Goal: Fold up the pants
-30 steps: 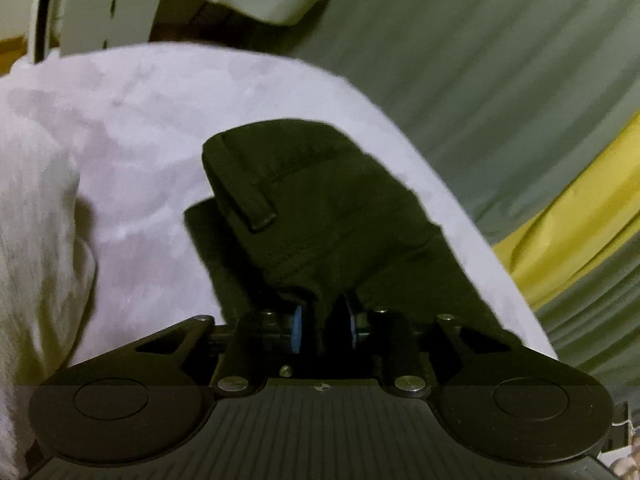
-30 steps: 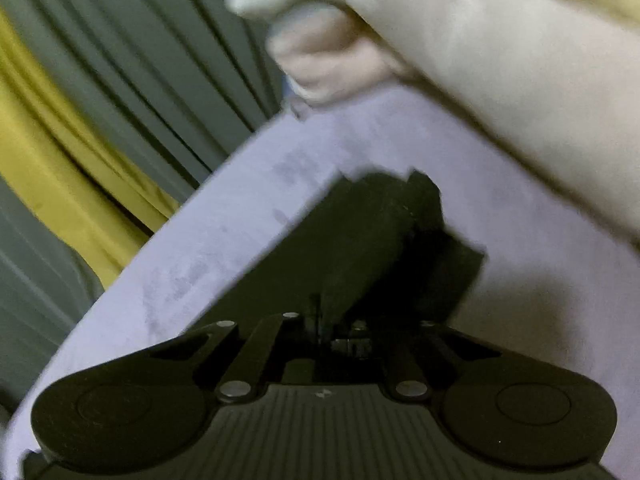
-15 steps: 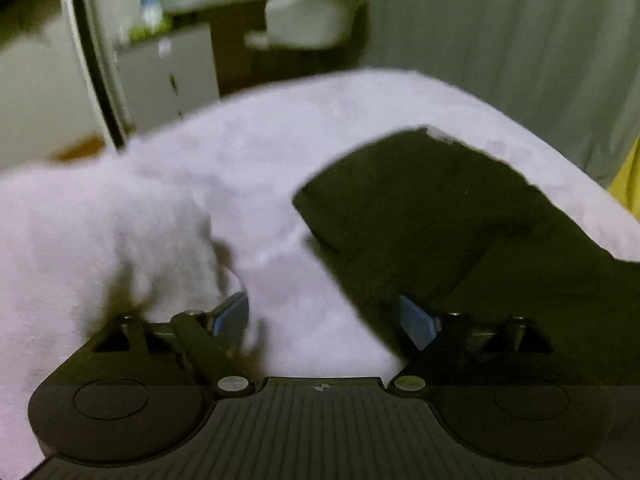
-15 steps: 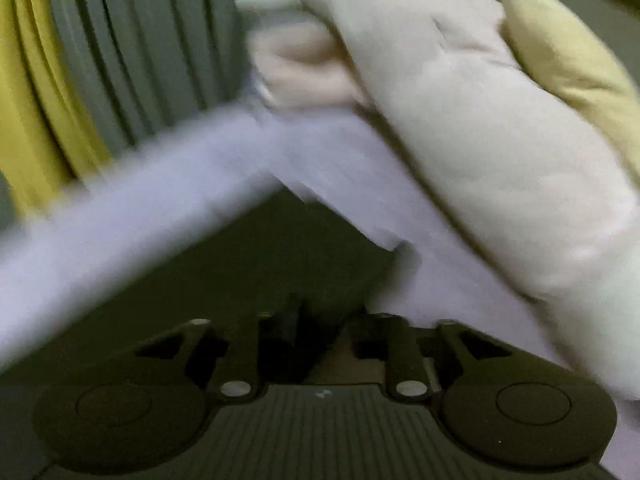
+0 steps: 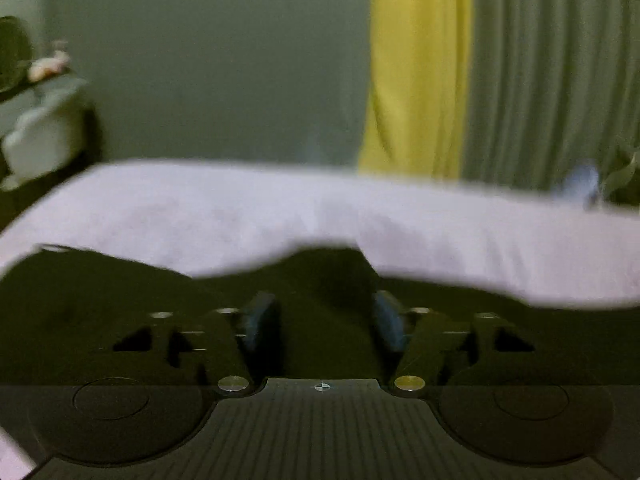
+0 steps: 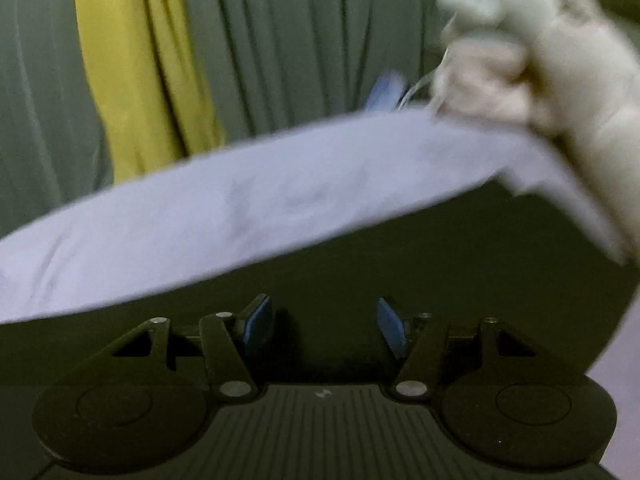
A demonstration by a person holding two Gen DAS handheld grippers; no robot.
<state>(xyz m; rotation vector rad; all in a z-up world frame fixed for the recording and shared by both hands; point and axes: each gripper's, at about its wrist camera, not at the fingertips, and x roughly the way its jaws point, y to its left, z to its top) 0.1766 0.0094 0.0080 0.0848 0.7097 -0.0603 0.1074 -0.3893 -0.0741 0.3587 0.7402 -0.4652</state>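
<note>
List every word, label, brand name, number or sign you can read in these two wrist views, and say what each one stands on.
None: no readable text in either view.
Pants: dark cloth, no label showing.
Sheet: plain, unmarked.
Left tool: only a small round crosshair mark on its body, no letters.
Right tool: a tiny pale mark on its body, too small and blurred to read.
Curtains: plain yellow and grey cloth.

Dim, greenish light; both fisheye views motion-blurred, corners darkly vignetted.
</note>
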